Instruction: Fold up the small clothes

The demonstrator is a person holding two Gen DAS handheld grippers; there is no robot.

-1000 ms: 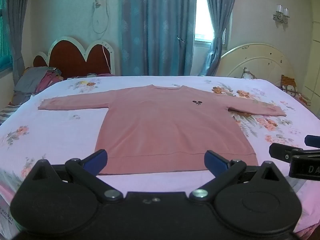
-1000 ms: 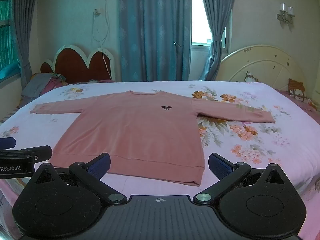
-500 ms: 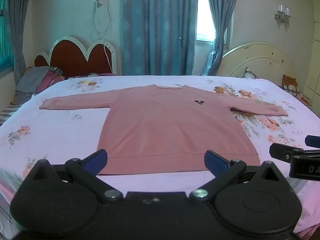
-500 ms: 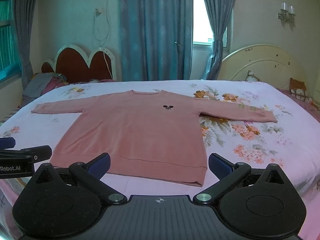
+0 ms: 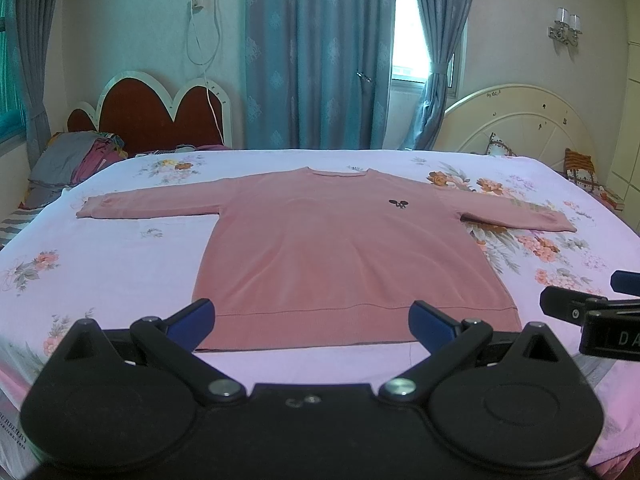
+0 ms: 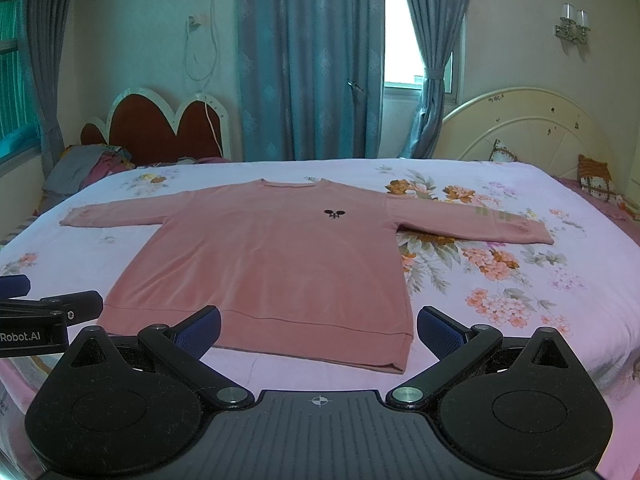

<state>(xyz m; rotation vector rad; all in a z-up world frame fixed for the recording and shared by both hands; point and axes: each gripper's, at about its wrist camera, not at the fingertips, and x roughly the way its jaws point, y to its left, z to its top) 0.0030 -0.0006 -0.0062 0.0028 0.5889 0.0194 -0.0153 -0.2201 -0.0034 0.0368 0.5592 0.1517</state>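
Note:
A pink long-sleeved sweater [image 5: 340, 248] lies flat and face up on the bed, sleeves spread to both sides, a small dark emblem on the chest; it also shows in the right wrist view [image 6: 276, 264]. My left gripper [image 5: 312, 320] is open and empty, hovering just in front of the hem. My right gripper [image 6: 320, 328] is open and empty, in front of the hem's right corner. Each gripper shows at the edge of the other's view.
The bed [image 5: 120, 264] has a pale pink floral sheet. A red headboard [image 5: 160, 116] and a pile of clothes [image 5: 72, 160] are at the back left. A cream headboard [image 5: 520, 124] and a cushion [image 5: 580, 168] are at the right. Blue curtains hang behind.
Both grippers have shifted slightly left and a little higher, so the sweater sits a bit further right in both views. Both stay open and the sweater has not moved.

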